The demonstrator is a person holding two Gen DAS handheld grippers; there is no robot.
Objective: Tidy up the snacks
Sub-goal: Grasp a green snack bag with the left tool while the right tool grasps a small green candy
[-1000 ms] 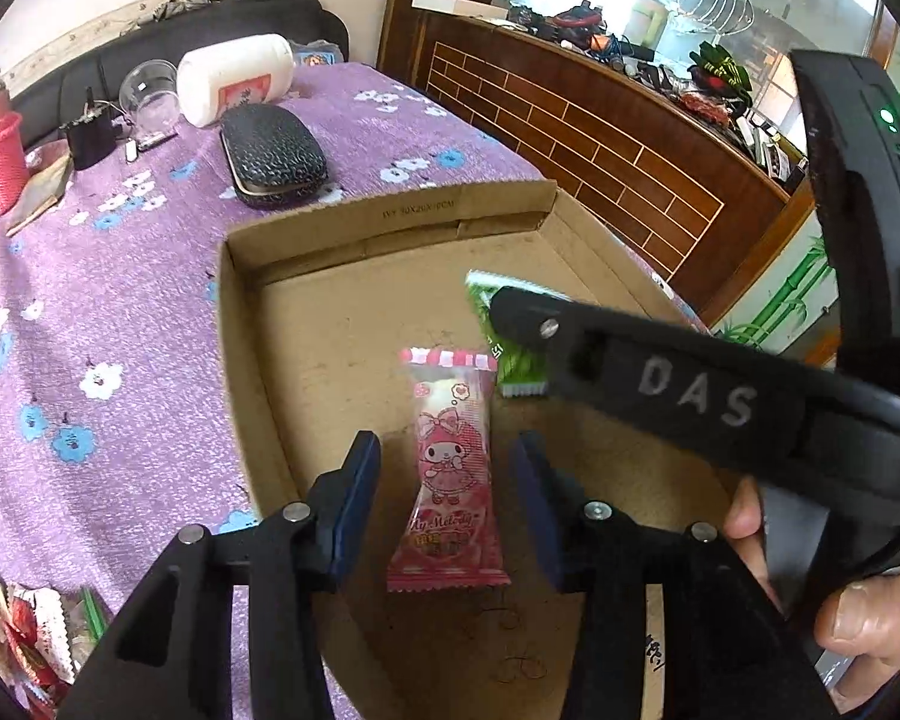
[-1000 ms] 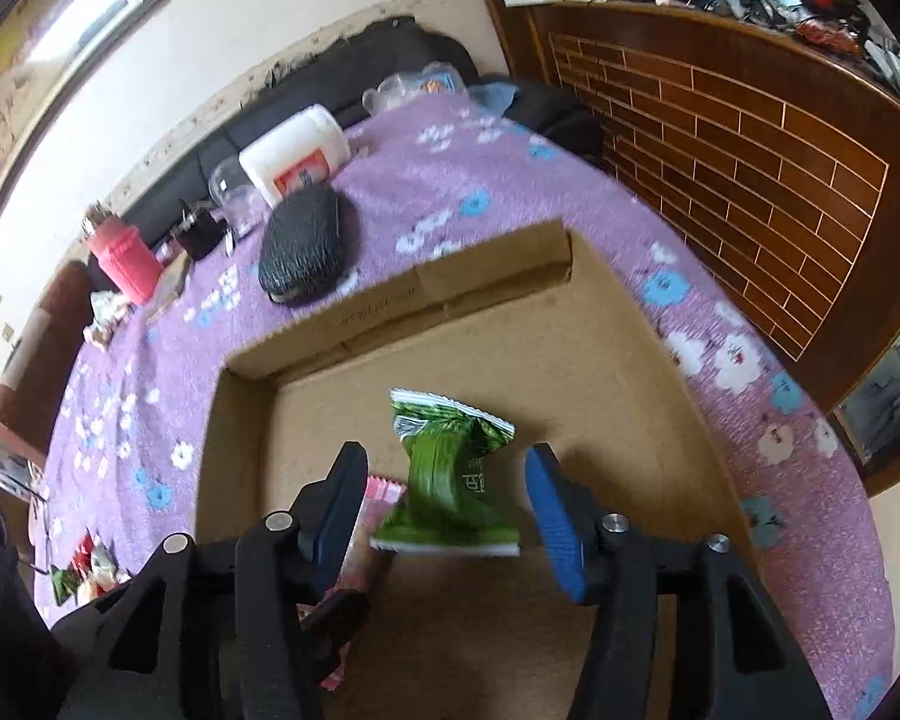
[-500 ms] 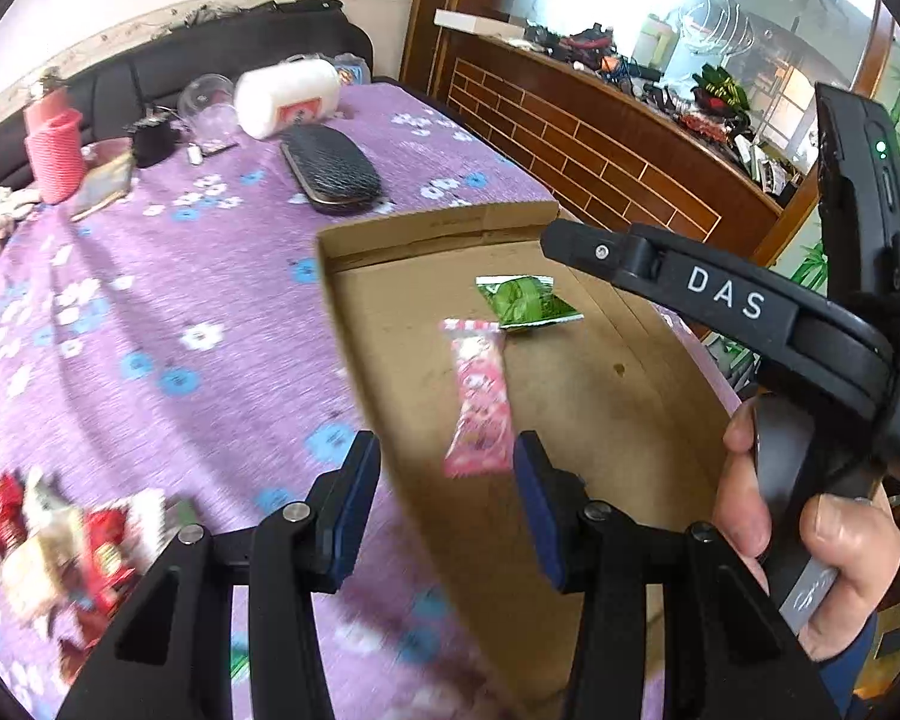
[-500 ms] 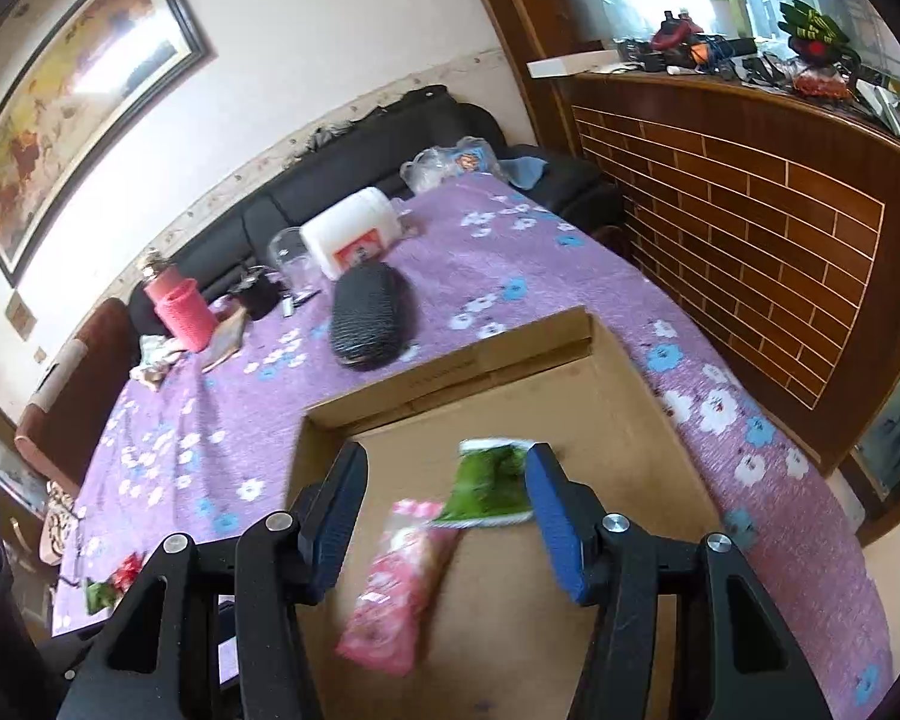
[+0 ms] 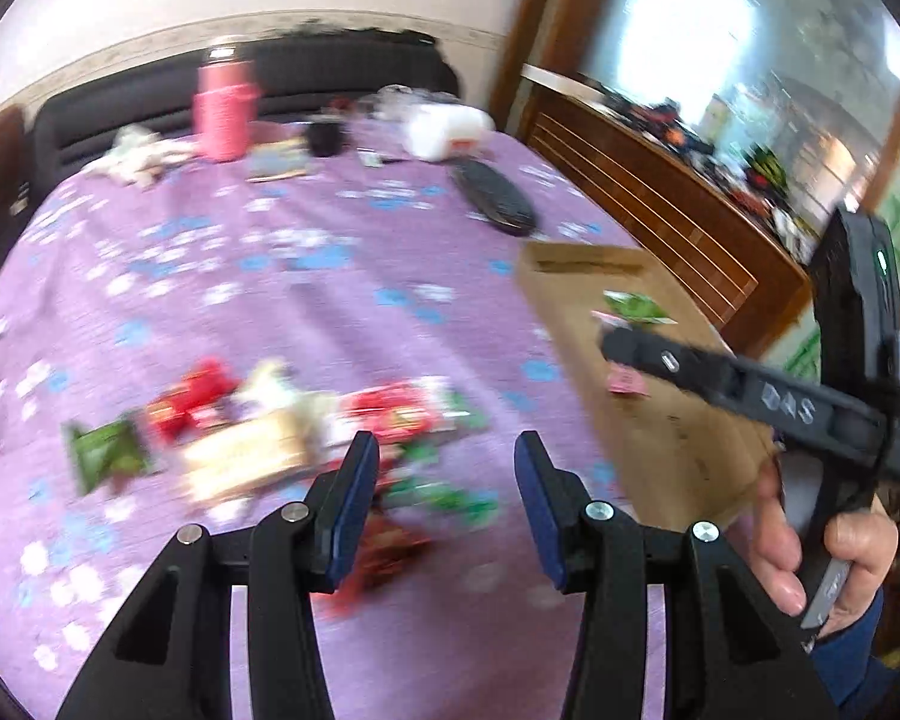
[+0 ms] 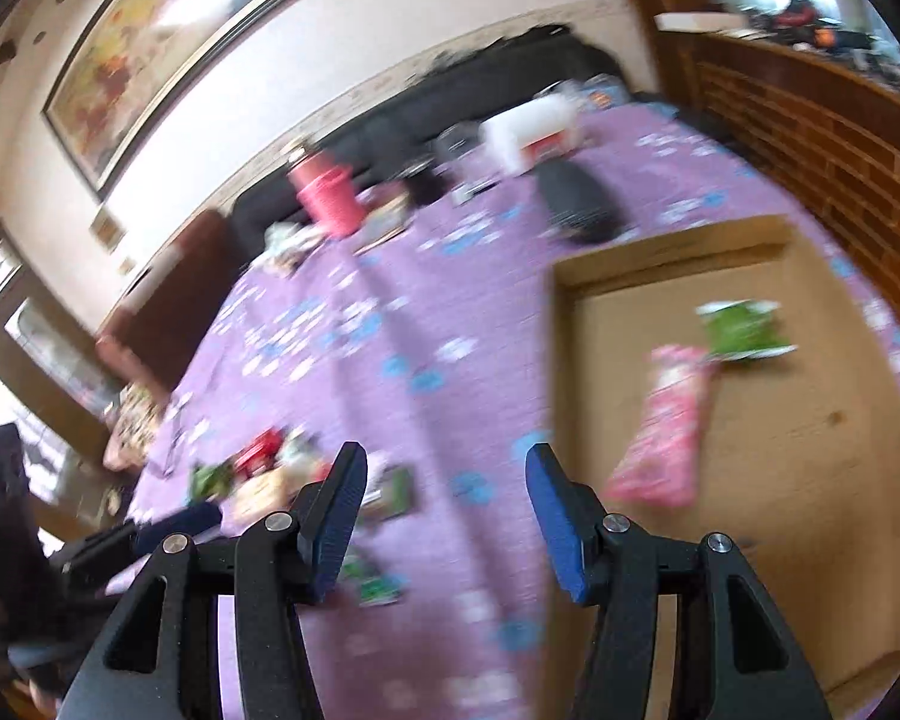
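Note:
A shallow cardboard box (image 6: pixel 768 456) lies on the purple flowered tablecloth (image 5: pixel 282 300). A pink snack packet (image 6: pixel 666 432) and a green snack packet (image 6: pixel 741 330) lie flat inside it. The box also shows in the left wrist view (image 5: pixel 660 414). A blurred pile of loose snacks (image 5: pixel 252 438), red, green and beige, lies on the cloth left of the box; it shows in the right wrist view too (image 6: pixel 282 474). My left gripper (image 5: pixel 447 498) is open and empty just over the pile. My right gripper (image 6: pixel 444 516) is open and empty above the cloth beside the box's left wall.
At the table's far end stand a pink cup (image 5: pixel 225 114), a white jar on its side (image 5: pixel 447 129), a black case (image 5: pixel 492 198) and small clutter. A wooden brick-patterned counter (image 6: pixel 822 138) runs along the right. A dark sofa (image 5: pixel 150 102) lies behind the table.
Both grippers have let go of their packets, which now lie in the box, and have swung left away from it. The left gripper now hangs over the loose pile.

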